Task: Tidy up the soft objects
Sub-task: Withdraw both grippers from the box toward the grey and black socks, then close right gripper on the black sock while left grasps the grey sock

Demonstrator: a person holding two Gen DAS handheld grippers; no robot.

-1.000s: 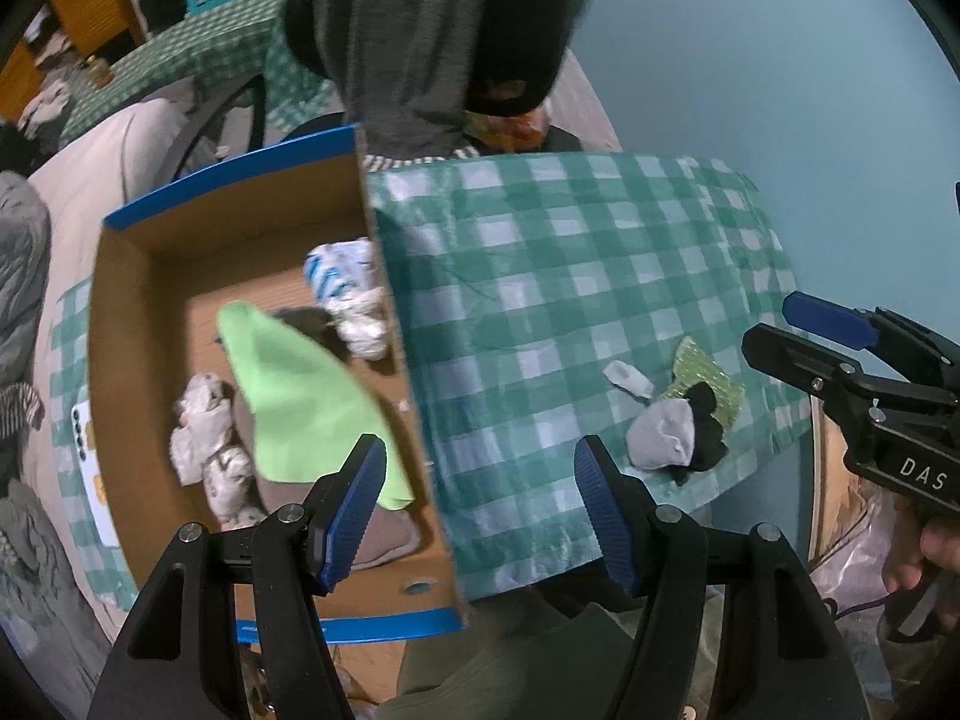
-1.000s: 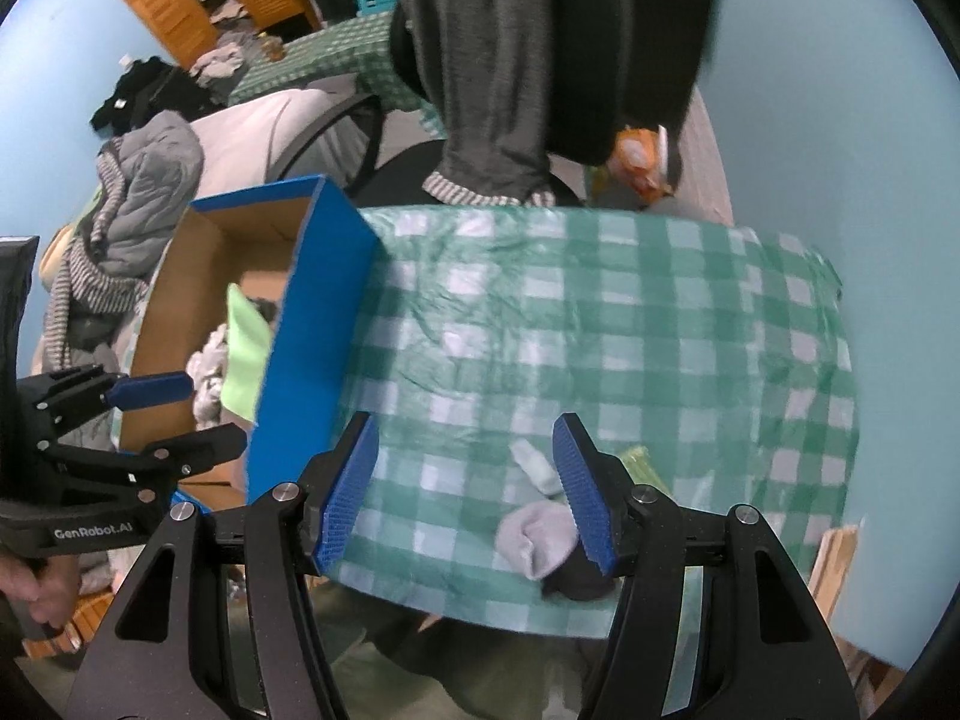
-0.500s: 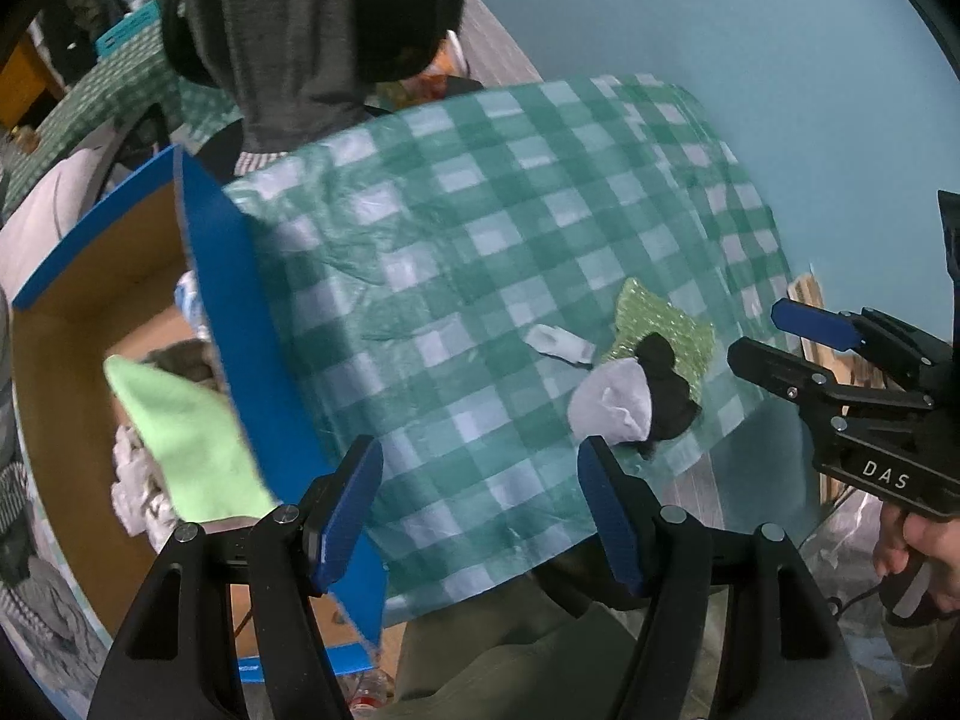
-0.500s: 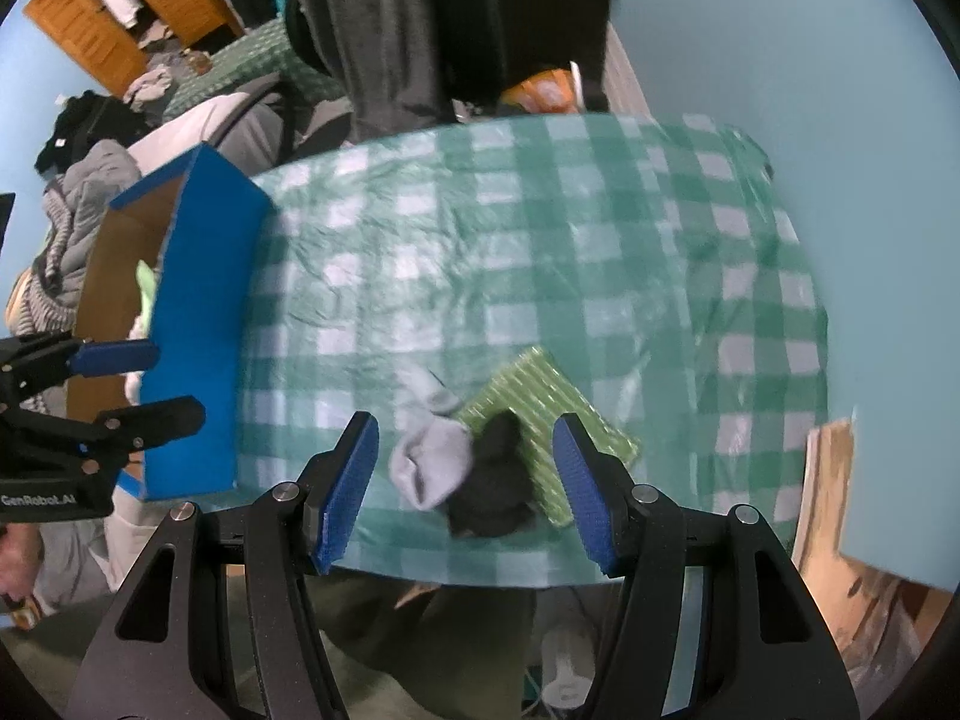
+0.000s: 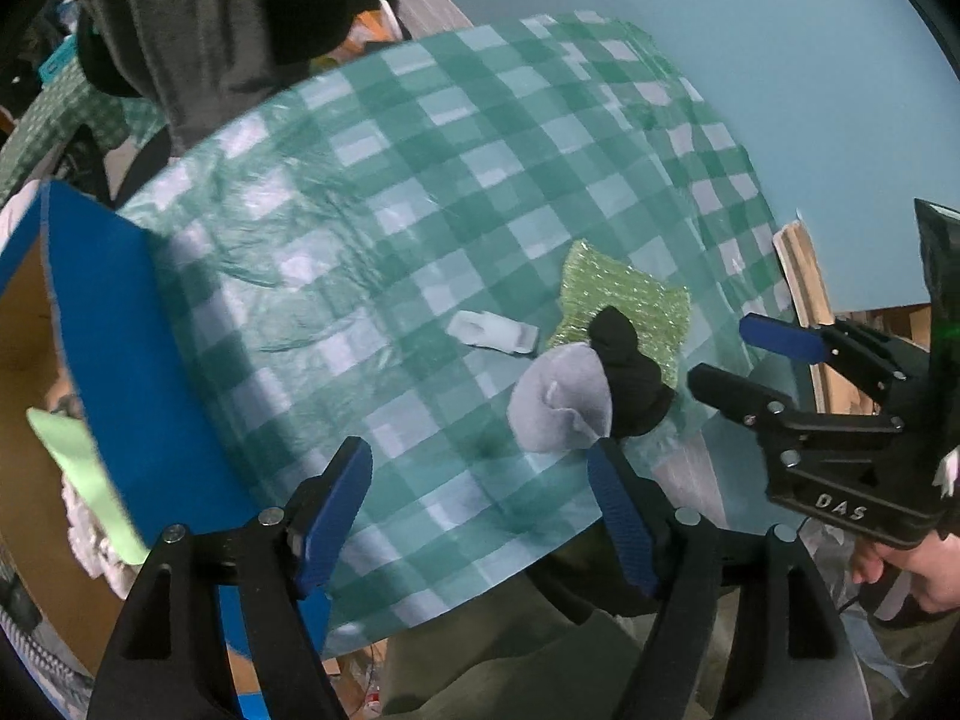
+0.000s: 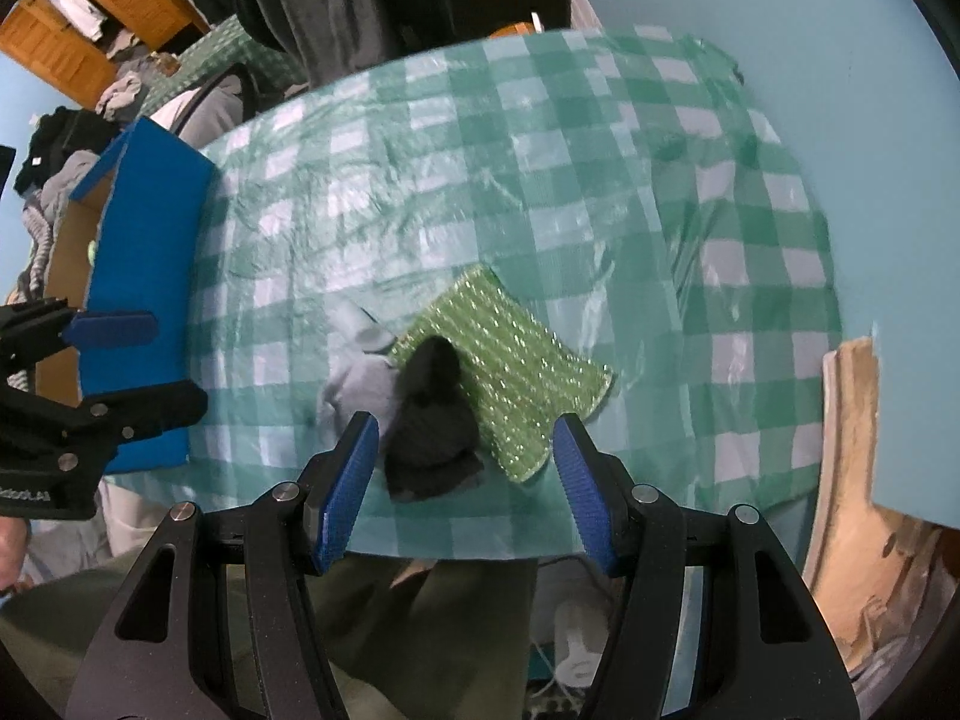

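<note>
- Where the green-checked tablecloth (image 6: 540, 180) meets its near edge, a small pile of soft items is seen; all places below are given relative to that pile.
- Pile contents: a black sock (image 6: 435, 420) is laid partly over a green sparkly cloth (image 6: 516, 360), and a grey sock (image 5: 558, 405) is pressed against the black one on the side toward the box.
- A small white piece (image 5: 492, 330) is found just beside the pile, on the far side of the grey sock, flat on the cloth.
- Right gripper (image 6: 465, 483): held directly above the pile's near edge, pointed steeply down. Its jaws are set partly apart; the black sock is framed between the blue pads (image 6: 348, 480), but nothing is gripped and no contact is shown.
- Left gripper (image 5: 480, 510): held to the box side of the pile, above bare tablecloth. Its jaws are opening wide and nothing is held; the grey sock is seen just beyond one fingertip.
- A blue-sided cardboard box (image 5: 120, 360) is stood well apart from the pile, at the tablecloth's other end. A light green cloth (image 5: 78, 468) and white bundled items (image 5: 84, 534) are seen inside it.
- A hand (image 5: 912, 570) is seen on the right gripper's handle in the left wrist view.
</note>
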